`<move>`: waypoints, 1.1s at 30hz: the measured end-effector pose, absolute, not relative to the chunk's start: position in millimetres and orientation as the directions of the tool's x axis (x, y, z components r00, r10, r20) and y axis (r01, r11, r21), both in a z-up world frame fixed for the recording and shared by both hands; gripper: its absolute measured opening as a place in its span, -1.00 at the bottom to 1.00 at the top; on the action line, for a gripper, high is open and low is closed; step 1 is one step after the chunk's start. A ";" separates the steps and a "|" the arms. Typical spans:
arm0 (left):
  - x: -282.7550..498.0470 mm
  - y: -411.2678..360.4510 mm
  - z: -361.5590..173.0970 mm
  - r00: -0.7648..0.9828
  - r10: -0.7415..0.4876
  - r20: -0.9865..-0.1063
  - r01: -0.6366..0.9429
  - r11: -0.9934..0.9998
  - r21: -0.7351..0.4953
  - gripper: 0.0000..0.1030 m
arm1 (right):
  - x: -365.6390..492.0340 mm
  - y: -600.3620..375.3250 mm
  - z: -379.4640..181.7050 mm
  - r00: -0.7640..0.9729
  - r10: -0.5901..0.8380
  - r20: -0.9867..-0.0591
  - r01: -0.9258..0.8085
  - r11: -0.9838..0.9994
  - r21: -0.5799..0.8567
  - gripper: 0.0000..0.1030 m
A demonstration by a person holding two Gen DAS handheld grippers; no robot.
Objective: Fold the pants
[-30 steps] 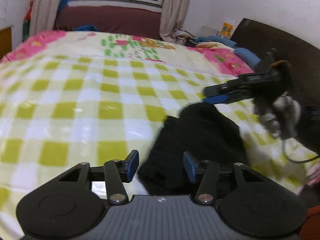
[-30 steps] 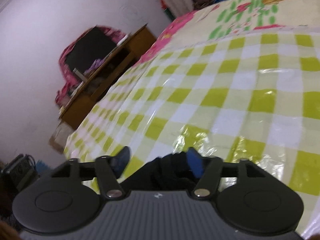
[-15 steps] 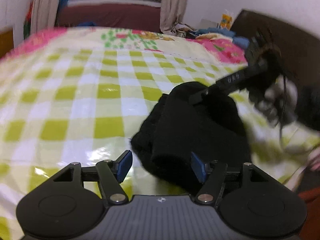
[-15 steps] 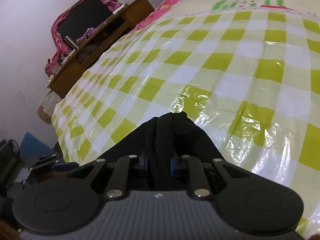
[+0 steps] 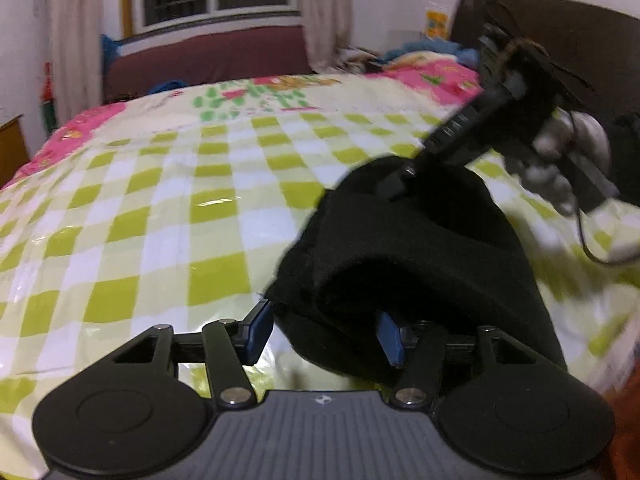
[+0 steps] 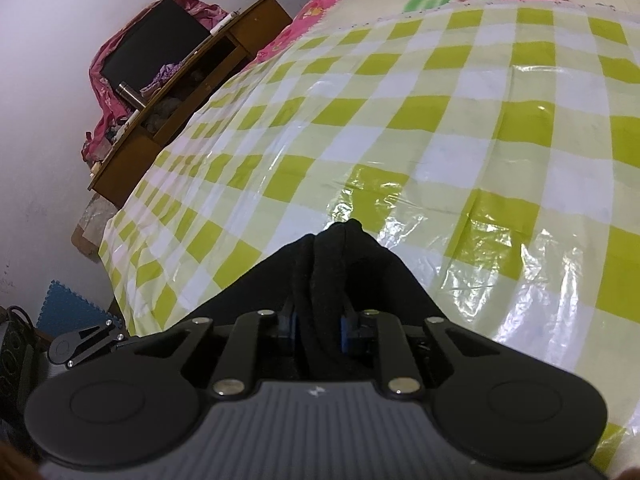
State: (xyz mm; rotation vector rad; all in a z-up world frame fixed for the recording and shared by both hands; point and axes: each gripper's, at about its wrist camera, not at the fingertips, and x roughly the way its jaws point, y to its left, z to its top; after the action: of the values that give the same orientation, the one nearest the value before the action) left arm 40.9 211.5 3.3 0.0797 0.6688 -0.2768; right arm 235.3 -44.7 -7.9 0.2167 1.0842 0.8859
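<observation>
The black pants [image 5: 416, 248] hang bunched over the bed's green-and-white checked cover [image 5: 160, 216]. My right gripper [image 6: 318, 326] is shut on a thick fold of the pants [image 6: 324, 276] and holds it up; it also shows in the left wrist view [image 5: 404, 176] at the top of the bundle. My left gripper [image 5: 324, 336] is open, its blue pads either side of the lower edge of the hanging cloth, with the right pad [image 5: 390, 338] partly tucked under the fabric.
A dark headboard [image 5: 560, 40] stands at the right, pillows and clothes beside it. A wooden desk [image 6: 192, 80] with clutter lines the bed's far side. A dark red bench [image 5: 208, 60] and a curtained window lie beyond the bed.
My right gripper closed on the pants and lifted them. My left gripper moved in under the raised bundle, its jaws still open around the cloth's lower edge.
</observation>
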 end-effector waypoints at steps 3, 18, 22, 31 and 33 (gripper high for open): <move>55.0 211.8 -3.2 0.763 -0.189 -0.618 0.205 0.978 -0.046 0.08 | 234.5 -42.7 -9.8 0.191 0.709 -0.679 -0.508 0.663 0.549 -0.64; 96.2 228.2 7.2 0.840 -0.192 -0.507 0.136 0.980 -0.145 -0.59 | 229.4 -66.4 20.4 0.359 0.702 -0.615 -0.426 0.709 0.561 -0.76; 97.5 234.5 -16.5 0.824 -0.135 -0.550 0.074 0.988 -0.133 -0.35 | 241.3 -46.7 -5.8 0.359 0.660 -0.660 -0.452 0.741 0.496 -0.69; 71.2 261.6 -12.8 0.796 0.035 -0.605 -0.029 0.999 0.019 0.02 | 239.6 -64.6 5.9 0.442 0.602 -0.665 -0.432 0.792 0.430 -0.14; 62.5 269.5 0.0 0.814 0.050 -0.579 -0.064 0.998 -0.003 0.02 | 218.9 -77.1 25.5 0.519 0.580 -0.628 -0.445 0.811 0.380 -0.14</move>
State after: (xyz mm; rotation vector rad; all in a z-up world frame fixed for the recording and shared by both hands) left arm 62.5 269.5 0.0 -0.0228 0.6173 0.0607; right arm 218.9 -77.1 25.5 0.1796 0.8196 0.6188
